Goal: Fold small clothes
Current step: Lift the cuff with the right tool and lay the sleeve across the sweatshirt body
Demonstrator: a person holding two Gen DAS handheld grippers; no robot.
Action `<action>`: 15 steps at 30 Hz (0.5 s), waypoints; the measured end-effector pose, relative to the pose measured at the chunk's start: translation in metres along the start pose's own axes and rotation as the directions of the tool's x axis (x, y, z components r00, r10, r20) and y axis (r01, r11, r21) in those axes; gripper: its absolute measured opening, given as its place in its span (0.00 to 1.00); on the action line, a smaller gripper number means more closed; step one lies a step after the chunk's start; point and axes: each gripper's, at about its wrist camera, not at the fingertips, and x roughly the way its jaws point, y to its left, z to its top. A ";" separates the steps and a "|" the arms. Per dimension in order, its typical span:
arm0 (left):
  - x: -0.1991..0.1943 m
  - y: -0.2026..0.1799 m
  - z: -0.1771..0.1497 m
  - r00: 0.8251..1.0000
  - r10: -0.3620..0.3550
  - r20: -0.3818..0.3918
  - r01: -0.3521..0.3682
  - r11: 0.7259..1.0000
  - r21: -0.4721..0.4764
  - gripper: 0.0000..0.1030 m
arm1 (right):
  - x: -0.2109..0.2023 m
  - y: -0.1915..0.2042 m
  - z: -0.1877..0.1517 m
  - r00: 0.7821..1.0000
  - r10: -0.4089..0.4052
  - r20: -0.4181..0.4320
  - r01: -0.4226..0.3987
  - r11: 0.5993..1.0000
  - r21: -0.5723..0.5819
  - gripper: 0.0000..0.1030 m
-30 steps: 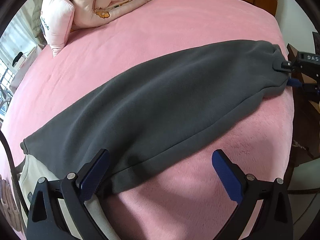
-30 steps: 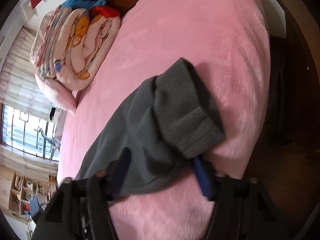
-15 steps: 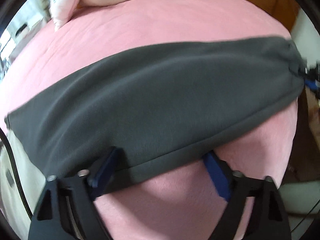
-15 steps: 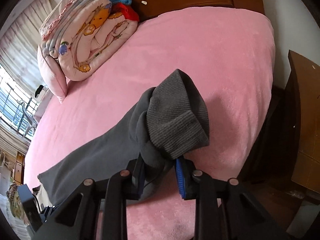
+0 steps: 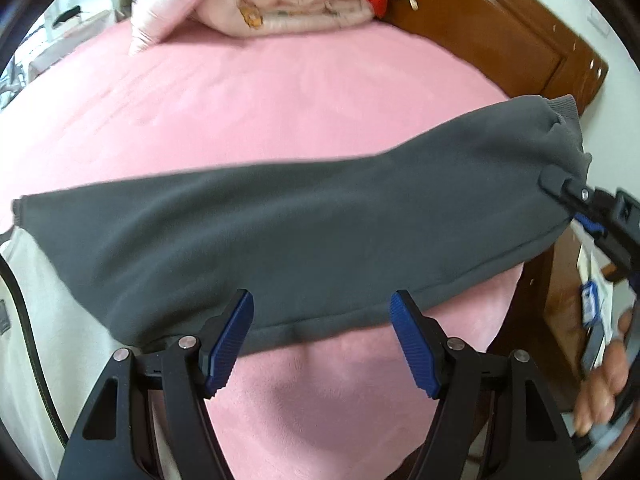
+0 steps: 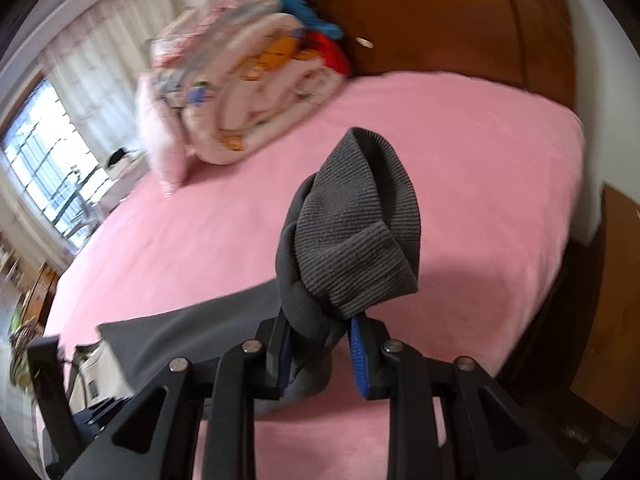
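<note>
A folded cartoon-print quilt (image 5: 304, 4) and a pink pillow (image 5: 168, 8) sit at twelve o'clock by the wooden headboard (image 5: 500, 36), well clear of the grey garment (image 5: 300, 240) stretched across the pink bed (image 5: 260, 100). No writing is legible anywhere. The right gripper (image 6: 320, 340) has its jaws clamped on the garment's bunched end below the ribbed cuff (image 6: 360, 220), while the left gripper (image 5: 322, 336) has its jaws spread wide at the hem, over a white garment (image 5: 24, 300) at nine o'clock.
</note>
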 end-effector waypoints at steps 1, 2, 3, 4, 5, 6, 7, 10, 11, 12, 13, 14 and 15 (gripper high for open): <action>-0.010 0.002 0.003 1.000 0.004 0.028 -0.003 1.000 -0.009 0.68 | -0.006 0.012 0.002 1.000 0.018 0.005 -0.018 0.999 -0.028 0.24; -0.016 0.004 0.003 0.999 0.010 0.047 -0.009 1.000 -0.014 0.68 | -0.009 0.021 0.004 0.999 0.033 0.007 -0.033 0.998 -0.046 0.24; -0.026 0.007 0.005 0.997 0.027 0.074 -0.025 0.999 -0.020 0.68 | -0.014 0.030 0.004 0.999 0.052 0.010 -0.051 0.997 -0.063 0.24; -0.038 0.010 0.008 0.992 0.061 0.107 -0.059 0.998 -0.026 0.68 | -0.019 0.040 0.003 0.997 0.072 0.012 -0.070 0.994 -0.082 0.24; -0.045 0.012 0.007 0.989 0.082 0.121 -0.079 0.996 -0.029 0.68 | -0.025 0.051 0.002 0.996 0.089 0.015 -0.087 0.991 -0.102 0.24; -0.055 0.015 0.007 0.984 0.107 0.141 -0.103 0.994 -0.036 0.68 | -0.030 0.061 0.002 0.994 0.106 0.015 -0.104 0.987 -0.120 0.24; -0.064 0.021 0.009 0.980 0.125 0.157 -0.119 0.992 -0.044 0.68 | -0.034 0.072 0.000 0.992 0.125 0.015 -0.122 0.984 -0.134 0.24; -0.086 0.035 0.009 0.972 0.159 0.175 -0.148 0.986 -0.075 0.68 | -0.045 0.101 -0.003 0.984 0.180 0.010 -0.176 0.971 -0.164 0.24; -0.096 0.045 0.007 0.968 0.173 0.180 -0.159 0.983 -0.088 0.68 | -0.047 0.110 -0.004 0.980 0.200 0.003 -0.196 0.966 -0.171 0.24; -0.104 0.050 0.006 0.964 0.188 0.186 -0.172 0.980 -0.102 0.68 | -0.049 0.120 -0.005 0.976 0.220 -0.004 -0.217 0.960 -0.177 0.24; -0.111 0.054 0.000 0.960 0.206 0.190 -0.187 0.976 -0.115 0.68 | -0.052 0.131 -0.007 0.968 0.250 -0.013 -0.248 0.951 -0.186 0.24; -0.119 0.060 -0.002 0.957 0.217 0.190 -0.196 0.973 -0.125 0.68 | -0.054 0.142 -0.008 0.962 0.271 -0.018 -0.269 0.943 -0.196 0.24; -0.130 0.071 -0.006 0.954 0.232 0.193 -0.207 0.968 -0.140 0.68 | -0.057 0.152 -0.012 0.958 0.286 -0.022 -0.284 0.936 -0.208 0.24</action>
